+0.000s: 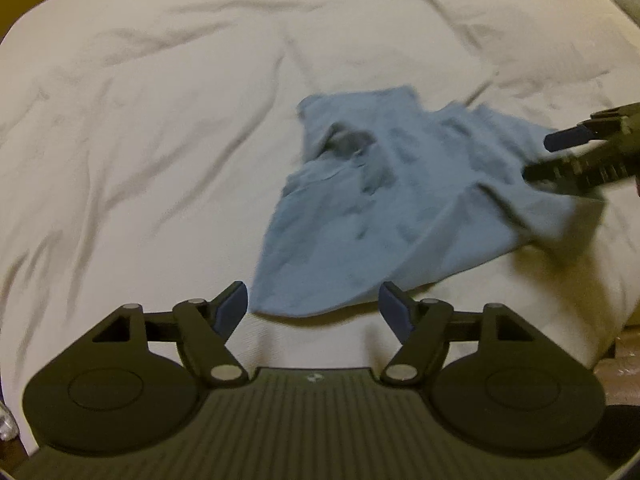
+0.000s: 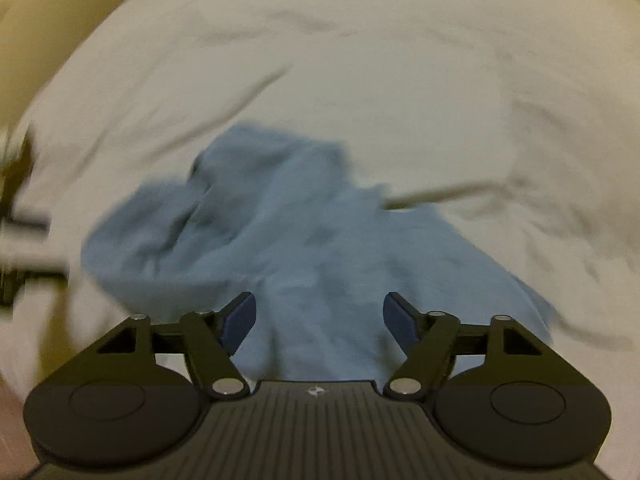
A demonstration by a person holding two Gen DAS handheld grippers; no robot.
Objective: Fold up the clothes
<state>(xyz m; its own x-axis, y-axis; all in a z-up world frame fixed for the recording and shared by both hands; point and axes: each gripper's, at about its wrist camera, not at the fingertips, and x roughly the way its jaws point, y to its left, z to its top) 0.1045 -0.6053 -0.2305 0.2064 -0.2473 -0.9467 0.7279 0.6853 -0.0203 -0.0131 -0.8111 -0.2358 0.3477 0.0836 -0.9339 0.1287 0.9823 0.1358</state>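
Wrinkled white bedsheet [image 1: 160,120], crumpled blue garment [image 1: 380,208] on top

I see a big white sheet [image 1: 160,120] spread over the bed, and it is full of soft wrinkles. At the far right corner sits a grey pillow [image 1: 628,0]. A yellowish wall [image 2: 48,20] stands past the bed's left edge.
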